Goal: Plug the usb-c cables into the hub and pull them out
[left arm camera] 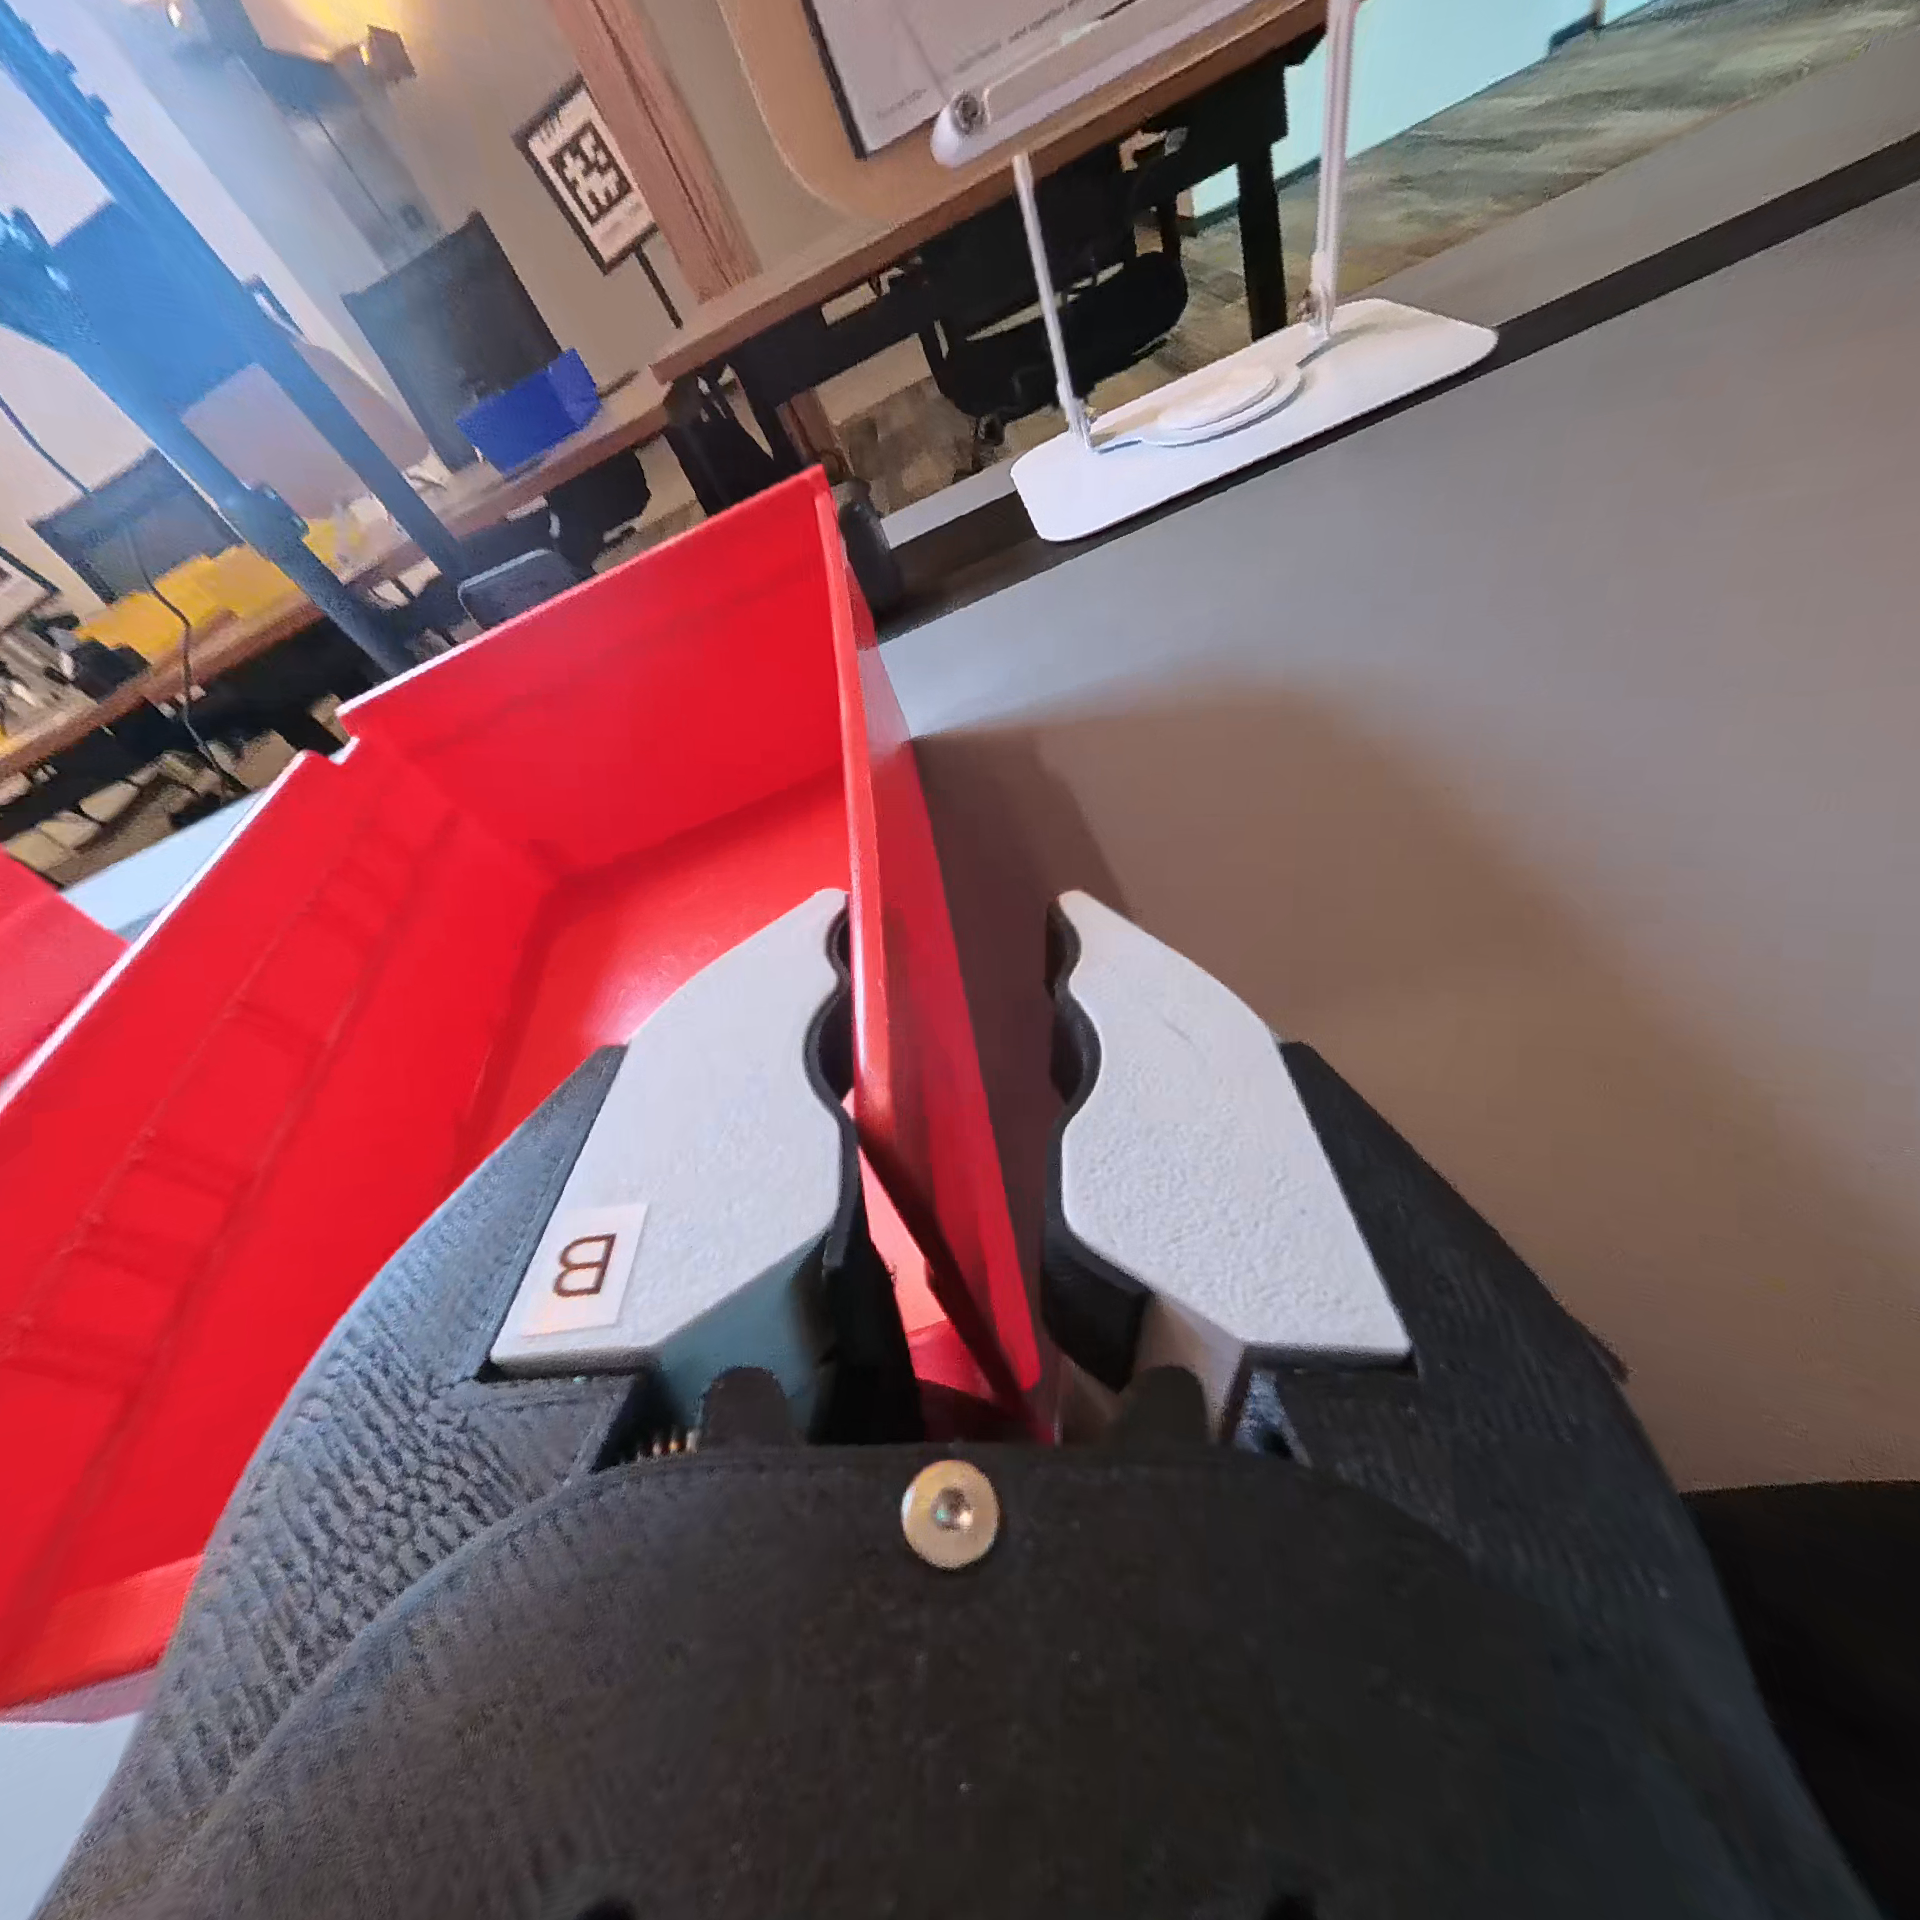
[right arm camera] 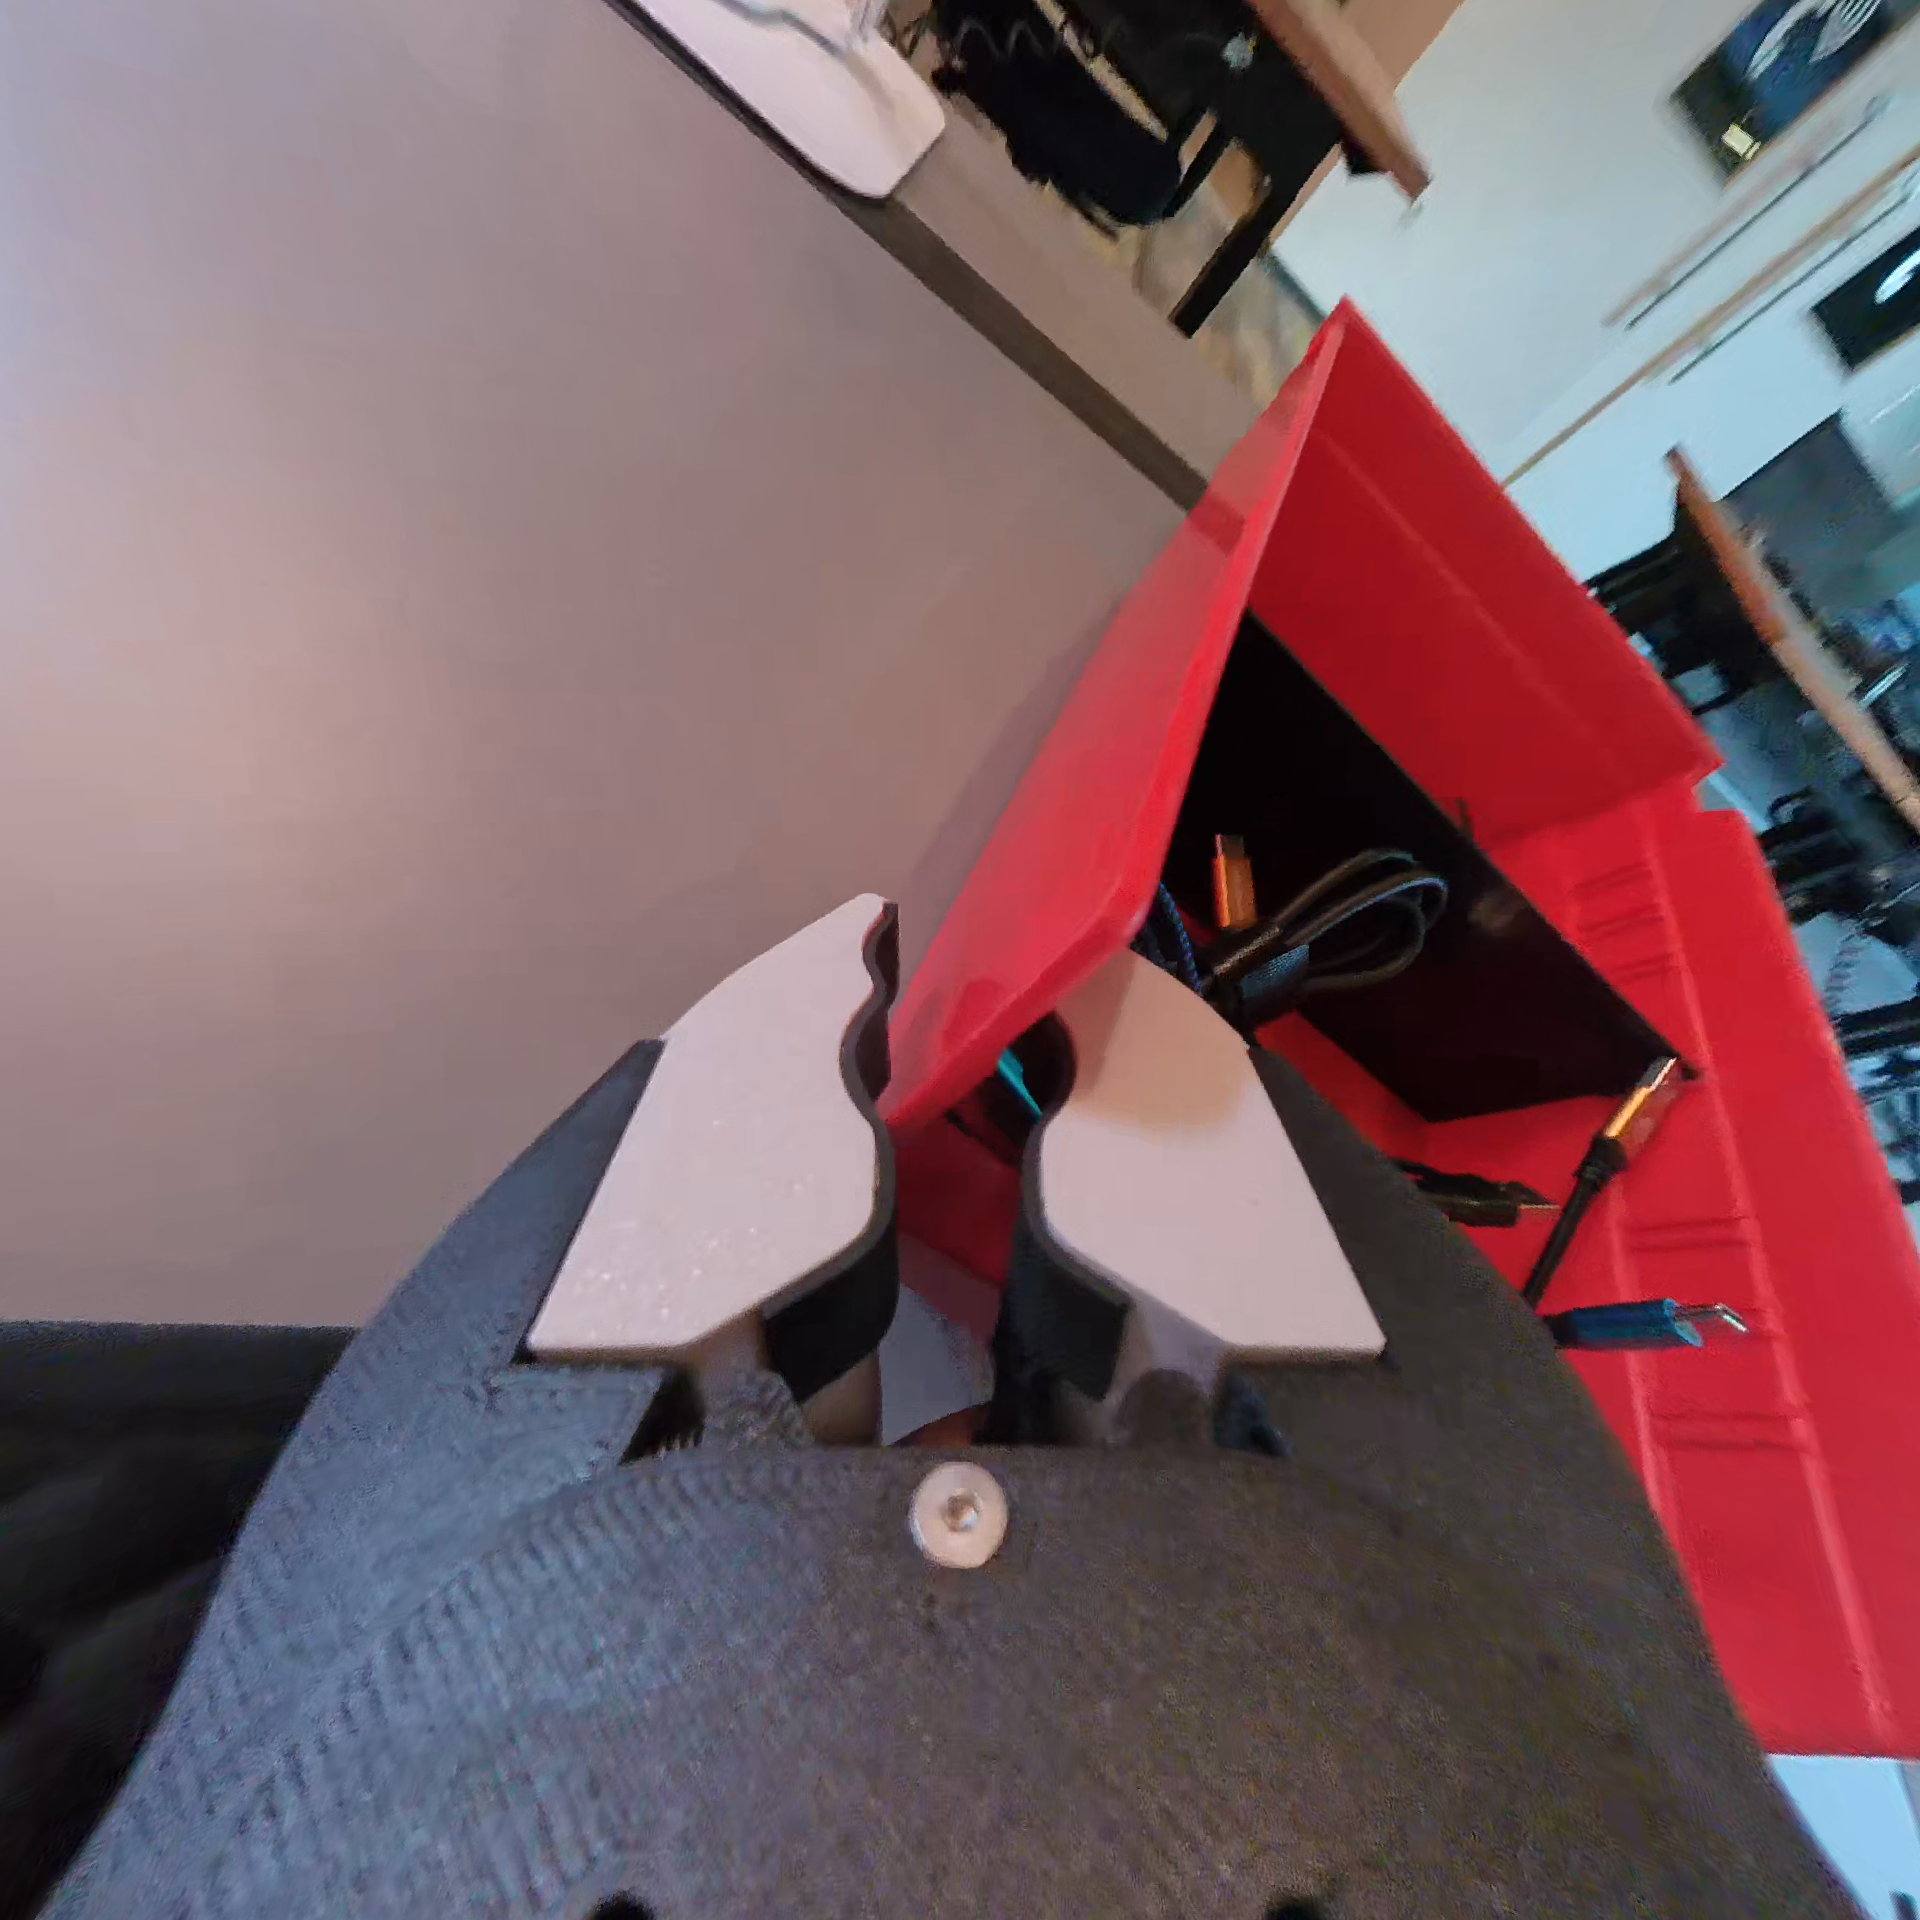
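A red plastic bin stands on the grey table. My left gripper straddles its right wall, one finger inside and one outside, jaws drawn in on the leaning wall. My right gripper straddles another wall of the bin the same way. In the right wrist view the bin holds a coiled black cable, an orange-tipped plug, a gold-tipped plug, a blue plug and a flat black panel. I cannot pick out the hub.
A white lamp base stands at the table's far edge; it also shows in the right wrist view. Another red piece lies left of the bin. Desks and chairs stand beyond the table. The grippers' ends are close to 35 cm from one another.
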Available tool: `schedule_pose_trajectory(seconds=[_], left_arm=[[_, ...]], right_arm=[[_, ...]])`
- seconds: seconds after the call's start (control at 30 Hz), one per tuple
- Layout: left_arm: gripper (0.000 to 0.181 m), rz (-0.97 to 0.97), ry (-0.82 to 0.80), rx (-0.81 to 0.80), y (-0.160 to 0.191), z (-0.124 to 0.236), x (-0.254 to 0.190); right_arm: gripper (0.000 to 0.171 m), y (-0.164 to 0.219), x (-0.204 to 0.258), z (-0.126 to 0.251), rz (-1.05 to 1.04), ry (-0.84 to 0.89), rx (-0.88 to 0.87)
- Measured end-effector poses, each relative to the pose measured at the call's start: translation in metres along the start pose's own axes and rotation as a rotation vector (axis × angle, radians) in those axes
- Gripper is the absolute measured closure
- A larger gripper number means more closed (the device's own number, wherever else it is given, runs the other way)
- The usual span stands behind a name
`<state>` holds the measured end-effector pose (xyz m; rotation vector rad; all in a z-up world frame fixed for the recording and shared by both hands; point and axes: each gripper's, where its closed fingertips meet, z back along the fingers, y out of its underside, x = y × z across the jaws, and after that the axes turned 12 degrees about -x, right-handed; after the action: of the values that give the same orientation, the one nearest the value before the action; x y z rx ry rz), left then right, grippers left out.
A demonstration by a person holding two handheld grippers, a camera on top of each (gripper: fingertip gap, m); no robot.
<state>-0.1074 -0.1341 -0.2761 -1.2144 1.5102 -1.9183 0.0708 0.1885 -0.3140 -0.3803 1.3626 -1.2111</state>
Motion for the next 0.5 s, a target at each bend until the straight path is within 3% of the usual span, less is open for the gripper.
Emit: schedule_pose_trajectory(seconds=[0.2,0.27,0.4,0.5], left_arm=[[0.144,-0.103,-0.026,-0.080,-0.010,0.005,-0.004],[0.141,-0.084,-0.108,-0.195,-0.027,0.016,0.008],[0.097,0.235,-0.158,-0.433,-0.059,0.056,0.020],[0.059,0.338,-0.152,-0.452,-0.061,0.074,0.016]], right_arm=[[0.146,-0.007,0.003,0.001,-0.064,-0.008,-0.098],[0.127,-0.019,-0.005,0.008,-0.127,0.032,-0.192],[0.082,-0.054,-0.045,0.048,-0.455,0.191,-0.492],[0.062,-0.051,-0.055,0.087,-0.701,0.264,-0.651]])
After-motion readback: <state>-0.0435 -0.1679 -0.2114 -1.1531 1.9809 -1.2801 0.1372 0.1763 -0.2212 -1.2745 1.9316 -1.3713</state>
